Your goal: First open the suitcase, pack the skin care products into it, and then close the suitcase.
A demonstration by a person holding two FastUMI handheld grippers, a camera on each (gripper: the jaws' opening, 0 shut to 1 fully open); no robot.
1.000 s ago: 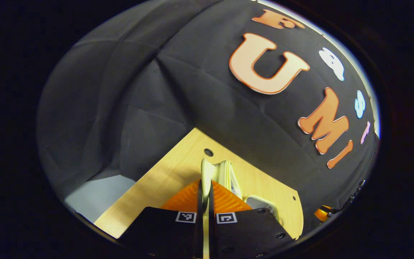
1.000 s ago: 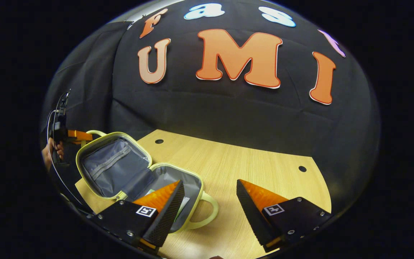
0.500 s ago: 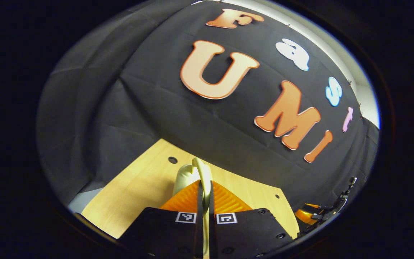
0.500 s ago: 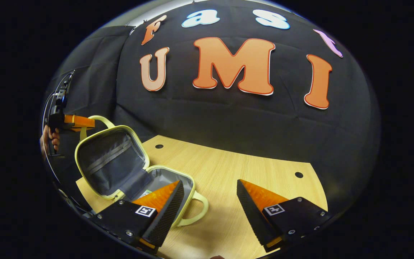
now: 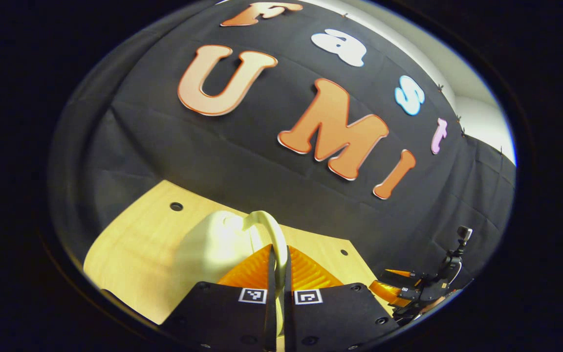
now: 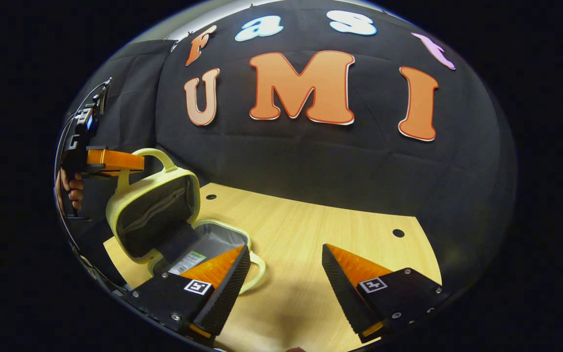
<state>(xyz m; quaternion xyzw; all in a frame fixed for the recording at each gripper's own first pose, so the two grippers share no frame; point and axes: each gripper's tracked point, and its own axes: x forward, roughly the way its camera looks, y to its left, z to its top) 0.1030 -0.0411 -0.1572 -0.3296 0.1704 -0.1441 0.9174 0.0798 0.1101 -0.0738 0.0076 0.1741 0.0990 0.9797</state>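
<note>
Right gripper view | suitcase (image 6: 164,215) at table's (image 6: 311,244) left edge, lid half raised | my left gripper (image 6: 137,161) clamped on lid handle (image 6: 152,155), nearer | right gripper (image 6: 285,274) jaws apart, empty, beside the base | lid must swing down toward base.

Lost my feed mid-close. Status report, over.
Left gripper shut on lid handle. Right gripper open, empty, above table. Suitcase half open, lid tilted over base, product inside. Nothing blocking.
</note>
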